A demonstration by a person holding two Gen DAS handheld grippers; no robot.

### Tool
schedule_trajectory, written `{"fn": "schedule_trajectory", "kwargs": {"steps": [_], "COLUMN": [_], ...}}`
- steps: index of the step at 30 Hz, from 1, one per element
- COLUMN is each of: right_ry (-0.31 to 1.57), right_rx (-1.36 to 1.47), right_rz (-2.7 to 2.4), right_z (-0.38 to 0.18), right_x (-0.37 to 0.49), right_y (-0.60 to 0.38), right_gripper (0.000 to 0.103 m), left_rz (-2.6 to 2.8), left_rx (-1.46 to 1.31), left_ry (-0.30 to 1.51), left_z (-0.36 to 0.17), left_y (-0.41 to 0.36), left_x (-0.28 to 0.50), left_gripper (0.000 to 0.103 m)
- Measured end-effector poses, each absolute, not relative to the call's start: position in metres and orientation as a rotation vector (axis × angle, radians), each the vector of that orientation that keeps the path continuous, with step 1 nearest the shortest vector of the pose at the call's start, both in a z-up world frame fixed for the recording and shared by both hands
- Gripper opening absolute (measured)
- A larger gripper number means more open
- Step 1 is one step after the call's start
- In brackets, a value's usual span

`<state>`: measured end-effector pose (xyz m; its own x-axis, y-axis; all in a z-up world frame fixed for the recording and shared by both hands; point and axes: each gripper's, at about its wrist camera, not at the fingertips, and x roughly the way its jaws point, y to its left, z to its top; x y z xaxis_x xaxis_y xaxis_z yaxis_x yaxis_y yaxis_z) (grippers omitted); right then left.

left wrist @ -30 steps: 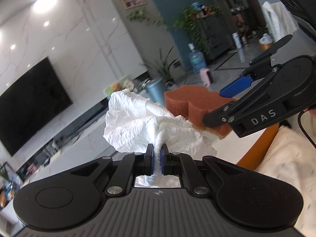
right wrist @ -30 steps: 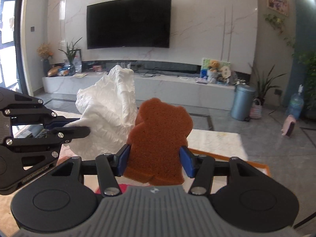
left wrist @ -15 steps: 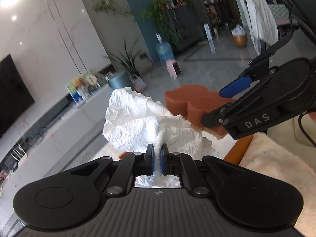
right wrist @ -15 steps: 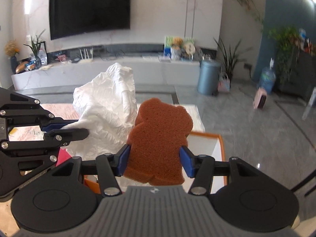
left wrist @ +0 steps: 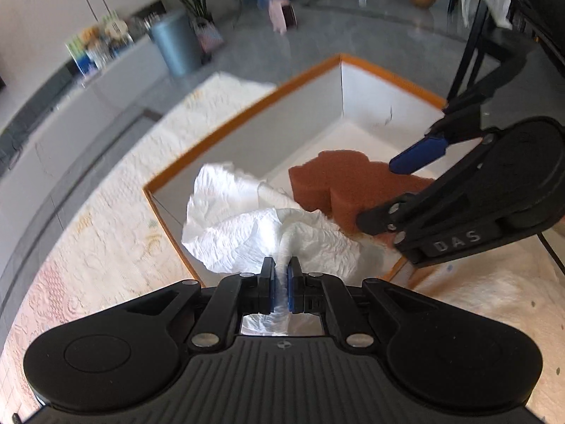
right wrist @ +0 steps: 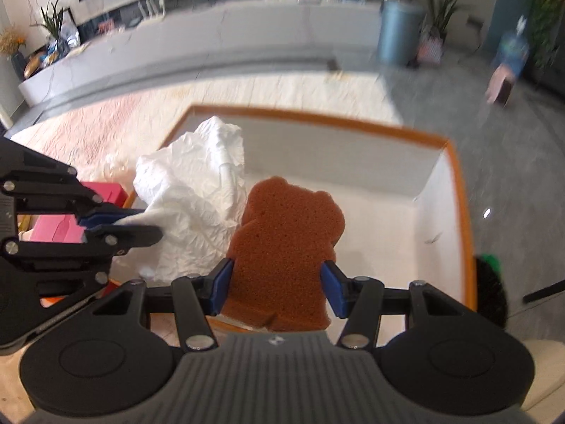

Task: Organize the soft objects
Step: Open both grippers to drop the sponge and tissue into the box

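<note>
Looking along the left gripper (left wrist: 280, 275), the left wrist view shows a white box with an orange rim (left wrist: 247, 106) standing open on a cream patterned cloth (left wrist: 106, 229); its white floor appears bare, though the held things hide part of it. A crumpled white paper towel (left wrist: 240, 226) hangs over the near-left corner of the box, a twisted part of it pinched between the left gripper's blue pads, which are pressed nearly together. Just right of the towel and touching it, a brown bear-shaped sponge (left wrist: 339, 183) is held above the box interior by the right gripper (left wrist: 406, 190), which reaches in from the right, tilted downward toward the box. From the right wrist view, the same box (right wrist: 459, 190) lies below and ahead, its inside white and seemingly bare where visible. The sponge (right wrist: 286, 247) stands upright between the right gripper's (right wrist: 279, 288) blue pads, which clamp its lower sides, spread to the sponge's width. The towel (right wrist: 190, 212) bulges beside the sponge's left edge, over the box's left wall, gripped by the left gripper (right wrist: 123, 226) coming in from the left. A pink block (right wrist: 60, 229) sits behind that gripper, outside the box.
</note>
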<state>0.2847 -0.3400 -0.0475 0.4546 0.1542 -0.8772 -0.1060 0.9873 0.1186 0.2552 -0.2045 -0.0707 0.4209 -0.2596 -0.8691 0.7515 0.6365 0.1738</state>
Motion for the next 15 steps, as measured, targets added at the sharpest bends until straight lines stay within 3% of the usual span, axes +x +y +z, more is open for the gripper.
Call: {"fn": "schedule_trajectory", "kwargs": {"steps": [7, 12, 15], "right_ry": [1.232, 1.294, 1.311], "right_rx": [0.051, 0.012, 0.008], "right_rz": [0.214, 0.231, 0.247], "right_z": [-0.080, -0.099, -0.102], "right_x": [0.321, 0.328, 0.329], "right_y": [-0.339, -0.329, -0.329], "right_gripper": [0.054, 0.056, 0.059], "left_rz": [-0.684, -0.666, -0.672], "left_rx": [0.659, 0.681, 0.680], "left_ry": [1.089, 1.090, 1.083], "left_z": [-0.093, -0.103, -0.104], "left_y": [-0.214, -0.217, -0.216], "left_x": [0.263, 0.262, 0.259], "left_gripper": [0.013, 0.019, 0.033]}}
